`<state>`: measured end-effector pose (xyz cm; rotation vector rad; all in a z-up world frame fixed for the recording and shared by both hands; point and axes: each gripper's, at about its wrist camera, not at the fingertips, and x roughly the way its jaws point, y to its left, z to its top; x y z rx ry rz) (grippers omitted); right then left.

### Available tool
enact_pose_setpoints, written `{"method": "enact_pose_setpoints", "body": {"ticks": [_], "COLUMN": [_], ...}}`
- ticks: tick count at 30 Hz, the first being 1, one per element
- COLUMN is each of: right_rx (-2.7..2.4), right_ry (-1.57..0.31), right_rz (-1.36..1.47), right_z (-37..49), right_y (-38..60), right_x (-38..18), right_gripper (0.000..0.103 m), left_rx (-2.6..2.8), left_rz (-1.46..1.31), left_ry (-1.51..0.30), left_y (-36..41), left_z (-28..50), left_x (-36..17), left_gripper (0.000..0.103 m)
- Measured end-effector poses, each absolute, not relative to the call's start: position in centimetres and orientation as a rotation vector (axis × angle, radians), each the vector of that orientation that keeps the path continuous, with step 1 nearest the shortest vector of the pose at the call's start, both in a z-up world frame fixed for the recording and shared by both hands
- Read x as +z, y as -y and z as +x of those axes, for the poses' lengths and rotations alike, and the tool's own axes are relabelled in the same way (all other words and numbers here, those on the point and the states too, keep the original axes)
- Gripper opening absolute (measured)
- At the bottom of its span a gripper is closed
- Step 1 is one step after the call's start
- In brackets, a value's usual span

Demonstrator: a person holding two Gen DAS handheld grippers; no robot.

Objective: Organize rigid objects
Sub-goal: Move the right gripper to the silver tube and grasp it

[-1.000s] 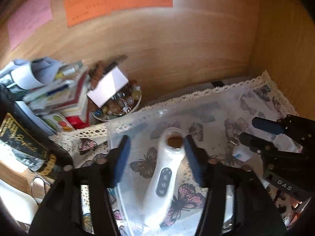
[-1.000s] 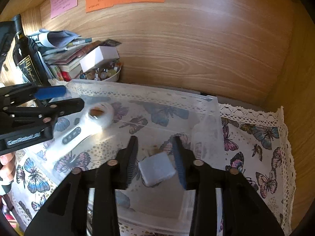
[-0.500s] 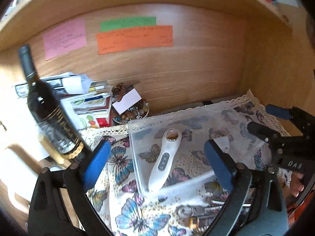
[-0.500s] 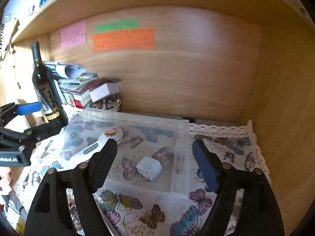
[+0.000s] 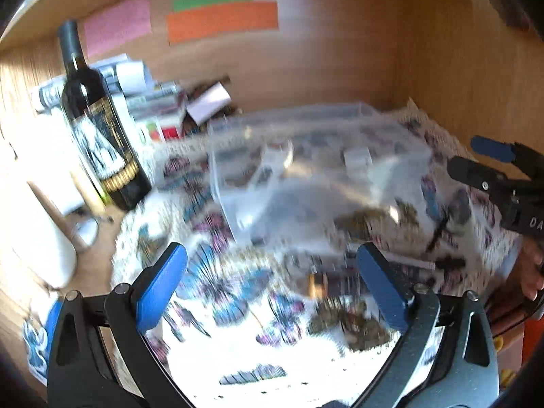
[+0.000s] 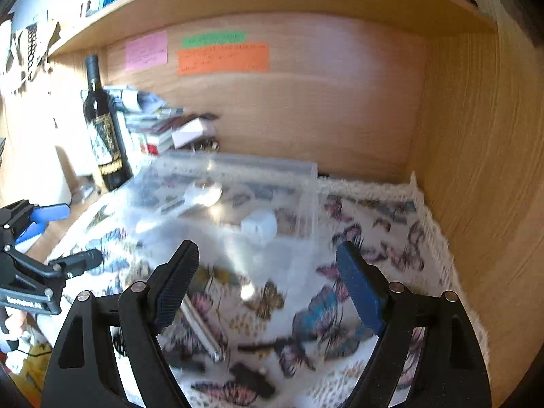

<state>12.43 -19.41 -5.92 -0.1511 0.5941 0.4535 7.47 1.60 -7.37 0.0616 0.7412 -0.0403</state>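
Rigid items, i.e. the white handheld device [image 6: 200, 195] and small white cube [image 6: 260, 226], lay inside the clear plastic bin [image 6: 306, 200] at the back of the butterfly cloth [image 6: 380, 238]; both looked light, hard & slick, best pinched across the device's narrow handle or the cube's flat sides. Vs. a sec earlier, when each sat between the jaws, left gripper [image 5: 272, 289] (jaws opening) and right gripper [image 6: 268, 285] were pulled back w/ nothing between the pads.

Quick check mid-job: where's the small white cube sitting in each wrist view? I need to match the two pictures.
Left wrist: the small white cube lies right of centre, upper half, inside the clear plastic box, blurred.
Right wrist: the cube sits near centre, by the box's right wall.
Shared landmark: the dark wine bottle, standing left of the box.
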Motion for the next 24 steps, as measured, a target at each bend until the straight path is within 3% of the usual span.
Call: {"method": "enact_pose_setpoints", "body": {"ticks": [6,17,24], "right_rx": [0.495,0.585,0.616], "right_ry": [-0.664,-0.787,-0.832], "right_rz": [-0.166,-0.21,-0.247], "right_z": [11.4,11.5,11.8], "right_y": [19.1,17.0,15.9], "right_x": [-8.4,-11.2,-12.3], "right_gripper": [0.079,0.044,0.038], "left_rx": [-0.047,-0.102,-0.078], "left_rz": [0.069,-0.069,-0.051], "left_ry": [-0.785,-0.819,-0.811], "left_y": [0.0,0.4,0.6], "left_z": [5.6,3.9,3.5], "left_x": [-10.1,-11.6,-11.6], "left_gripper": [0.101,0.101,0.101]}}
